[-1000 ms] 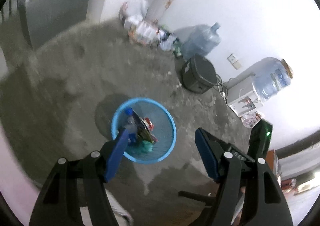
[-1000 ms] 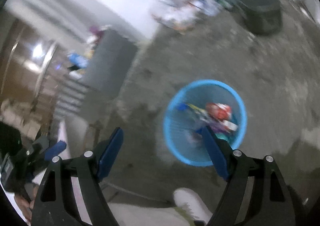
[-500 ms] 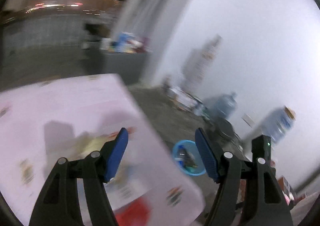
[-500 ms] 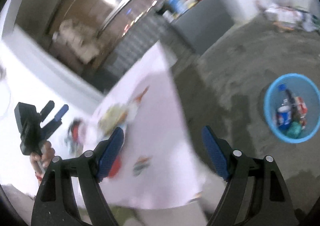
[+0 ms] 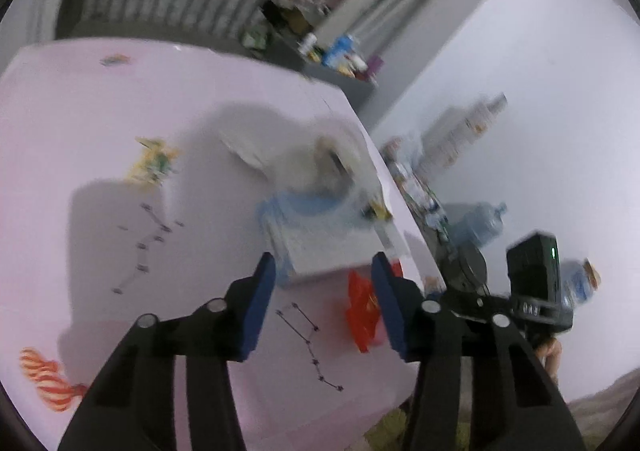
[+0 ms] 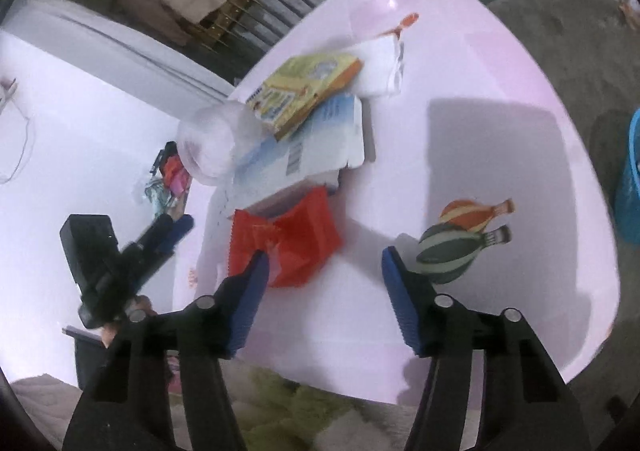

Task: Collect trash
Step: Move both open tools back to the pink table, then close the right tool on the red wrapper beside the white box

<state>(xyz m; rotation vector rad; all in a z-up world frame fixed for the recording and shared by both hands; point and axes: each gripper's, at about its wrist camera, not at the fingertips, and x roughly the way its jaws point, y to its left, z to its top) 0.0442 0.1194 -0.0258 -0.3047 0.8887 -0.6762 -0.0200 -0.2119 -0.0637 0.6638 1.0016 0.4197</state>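
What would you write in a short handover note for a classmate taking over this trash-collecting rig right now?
Left gripper: jaws closing, nothing between them, above the pink table.
Right gripper: jaws closing, empty, near the red wrapper.
Pile: yellow box on the white-and-blue box, clear cup beside them.
Blue bin on the floor beyond the table edge.
Done: no pickup in progress.
Left: bin the table trash.

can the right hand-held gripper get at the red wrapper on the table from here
Probably yes. The red wrapper lies uncovered on the table just ahead of the right hand-held gripper, near its left finger. Its closing jaws hold nothing.
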